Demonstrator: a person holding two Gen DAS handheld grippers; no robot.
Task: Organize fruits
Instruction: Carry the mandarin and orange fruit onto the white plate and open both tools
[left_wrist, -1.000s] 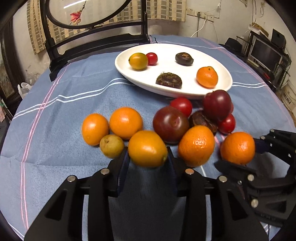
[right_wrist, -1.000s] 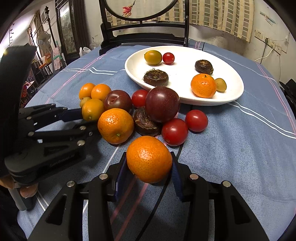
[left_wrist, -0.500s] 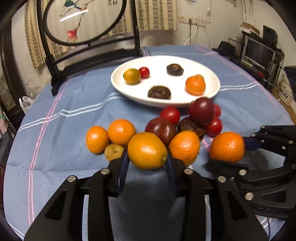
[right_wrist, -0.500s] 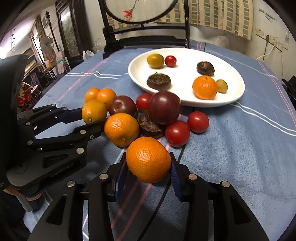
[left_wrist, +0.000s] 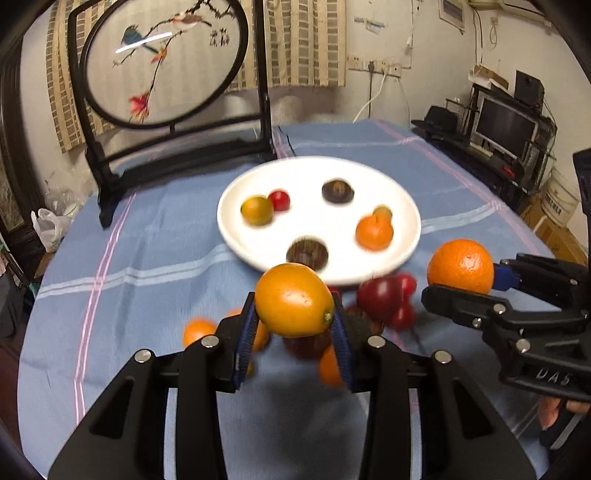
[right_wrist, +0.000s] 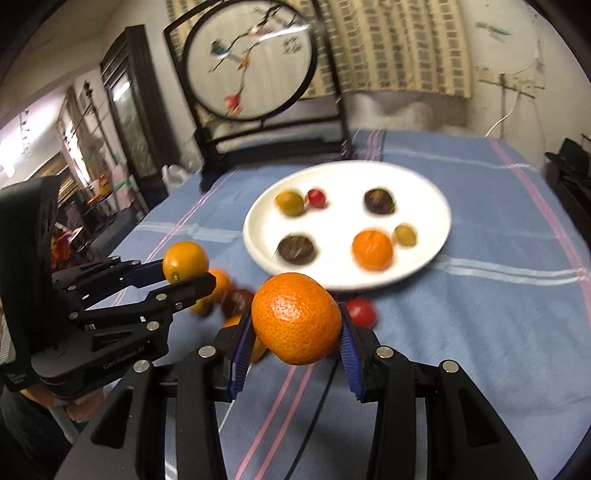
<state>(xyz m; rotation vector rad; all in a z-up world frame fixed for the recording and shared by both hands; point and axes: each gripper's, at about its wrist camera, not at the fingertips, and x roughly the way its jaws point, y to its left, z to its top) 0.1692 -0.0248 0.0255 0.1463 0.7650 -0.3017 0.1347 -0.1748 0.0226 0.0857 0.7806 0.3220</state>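
Two black handheld grippers are holding fruit in the air above a table covered in a blue cloth (left_wrist: 159, 236) with pink and white stripes.

The left gripper (left_wrist: 293, 325) is gripping a smooth yellow-orange fruit (left_wrist: 293, 300). Its blue-padded fingers (left_wrist: 246, 334) are standing only partly open, pressing against both sides of the fruit, which is sitting clear of the cloth. From the right wrist view the same gripper (right_wrist: 177, 275) is showing side-on, the fruit (right_wrist: 185, 261) pinched at its tips.

The right gripper (right_wrist: 295, 341) is gripping a dimpled orange (right_wrist: 296, 318). Its fingers (right_wrist: 347, 350) are also partly open, clamping the orange on either side, with the orange off the cloth. In the left wrist view this gripper (left_wrist: 463, 284) is reaching in from the right edge, the orange (left_wrist: 461, 266) at its tips.

A white plate (left_wrist: 400, 199) is sitting near the middle of the table, toward the far edge. It is carrying a yellow-green fruit (left_wrist: 257, 210) touching a small red tomato (left_wrist: 279, 199), two dark brown fruits, a tangerine (left_wrist: 373, 232) and a small olive-coloured fruit (right_wrist: 405, 235) just beside the tangerine.

On the cloth at the plate's near rim, beneath both grippers, a blurred cluster of loose fruit is lying: dark red plums (left_wrist: 380, 299), small red tomatoes (right_wrist: 361, 312) and several oranges (left_wrist: 199, 330). Blur is hiding how many.

At the table's far edge a dark framed round screen (left_wrist: 162, 55) painted with birds is standing.
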